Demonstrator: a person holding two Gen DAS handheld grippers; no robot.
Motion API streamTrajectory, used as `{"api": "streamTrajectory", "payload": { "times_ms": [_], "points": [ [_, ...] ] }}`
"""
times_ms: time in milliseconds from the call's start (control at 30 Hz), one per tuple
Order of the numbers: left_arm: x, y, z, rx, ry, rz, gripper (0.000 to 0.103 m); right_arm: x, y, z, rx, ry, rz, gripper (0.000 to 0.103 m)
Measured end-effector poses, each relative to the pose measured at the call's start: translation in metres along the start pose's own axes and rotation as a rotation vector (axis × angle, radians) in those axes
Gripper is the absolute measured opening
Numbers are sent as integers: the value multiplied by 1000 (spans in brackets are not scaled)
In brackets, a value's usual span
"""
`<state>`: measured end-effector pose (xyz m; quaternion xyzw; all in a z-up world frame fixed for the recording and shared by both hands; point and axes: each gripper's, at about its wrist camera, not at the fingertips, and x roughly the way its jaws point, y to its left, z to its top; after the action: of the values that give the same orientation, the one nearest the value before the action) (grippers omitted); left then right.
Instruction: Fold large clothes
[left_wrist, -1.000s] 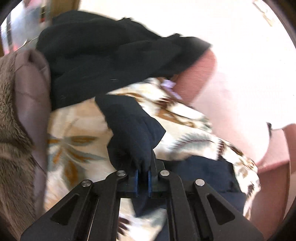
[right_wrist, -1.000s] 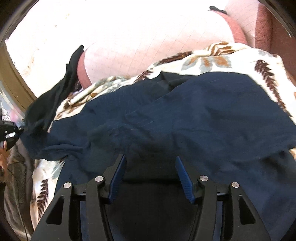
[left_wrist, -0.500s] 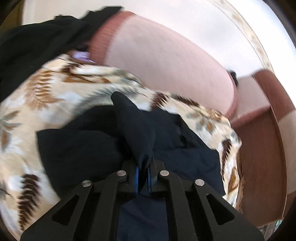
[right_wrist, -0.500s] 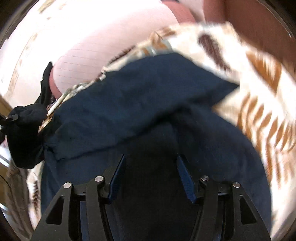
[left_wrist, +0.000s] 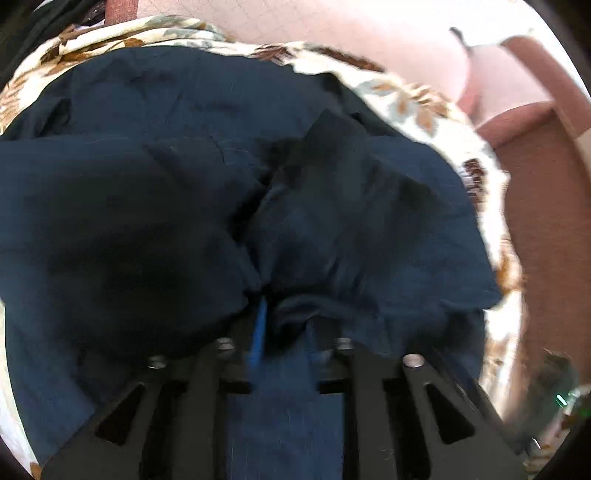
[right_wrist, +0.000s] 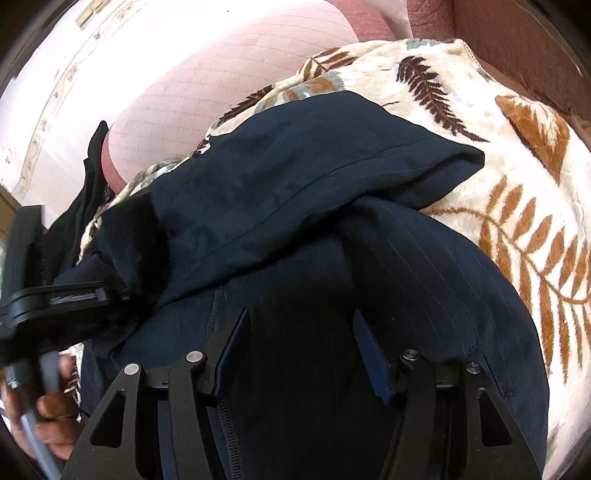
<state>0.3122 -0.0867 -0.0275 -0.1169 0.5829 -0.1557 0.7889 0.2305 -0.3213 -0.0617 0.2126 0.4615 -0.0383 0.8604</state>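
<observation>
A large dark navy garment (left_wrist: 332, 221) with thin stripes lies on a leaf-patterned blanket (left_wrist: 406, 99). One end of it is folded over the rest (right_wrist: 295, 184). My left gripper (left_wrist: 284, 332) points down at the fold and its jaws are opening. Bunched cloth sits between them, one blue pad (left_wrist: 258, 332) shows, and fabric hides the other finger. In the right wrist view the left gripper (right_wrist: 110, 291) touches the folded end's left edge, held by a hand (right_wrist: 51, 413). My right gripper (right_wrist: 299, 354) hovers open over the lower part of the garment, with nothing pinched.
The blanket (right_wrist: 517, 184) covers a sofa seat. A pink quilted backrest (right_wrist: 221, 85) rises behind it and a brown armrest (left_wrist: 535, 184) stands at the right. A black garment (right_wrist: 92, 158) hangs at the blanket's far left edge.
My left gripper carried the garment's end across onto the rest of the garment, came down, and its jaws parted. The right gripper shifted a little at first, then stayed open and still.
</observation>
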Motion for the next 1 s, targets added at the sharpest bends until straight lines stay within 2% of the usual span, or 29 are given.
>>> {"api": "streamTrajectory", "payload": {
  "times_ms": [67, 133, 233, 333, 433, 533, 567, 600, 633, 667, 733, 767, 833, 933, 1000],
  "points": [
    [-26, 17, -10, -33, -35, -80, 52, -6, 4, 2, -19, -24, 1, 60],
    [-57, 44, -21, -84, -123, -112, 58, -19, 10, 7, -30, -84, 34, 61],
    [-79, 88, -28, -177, -199, -47, 58, -22, 27, 19, -47, -108, 108, 61],
    [-76, 122, -30, -279, -207, -38, 58, 0, 49, 36, -70, -36, 172, 62],
    [-68, 137, -31, -316, -191, -73, 58, 25, 58, 47, -16, 0, 139, 63],
    [-62, 137, -31, -301, -183, -60, 58, 54, 71, 52, 14, 45, 155, 63],
    [-61, 137, -32, -295, -182, -57, 58, 61, 76, 52, -3, 66, 188, 62],
    [-61, 137, -32, -292, -182, -56, 58, 66, 86, 51, -40, 83, 220, 49],
    [-60, 136, -32, -288, -181, -62, 58, 66, 93, 50, -70, 81, 220, 24],
    [-56, 134, -30, -288, -180, -63, 58, 64, 101, 50, -111, 72, 221, 18],
    [-56, 140, -31, -298, -181, -70, 58, 46, 107, 51, -144, -9, 245, 15],
    [-55, 142, -29, -305, -180, -70, 58, 30, 106, 53, -140, -73, 277, 15],
    [-54, 145, -29, -327, -177, -71, 58, 6, 94, 59, -96, -146, 305, 15],
    [-53, 152, -30, -357, -176, -81, 58, -14, 63, 71, -3, -220, 260, 15],
    [-53, 153, -31, -365, -178, -83, 58, -17, 37, 76, 59, -226, 208, 15]
  ]
}}
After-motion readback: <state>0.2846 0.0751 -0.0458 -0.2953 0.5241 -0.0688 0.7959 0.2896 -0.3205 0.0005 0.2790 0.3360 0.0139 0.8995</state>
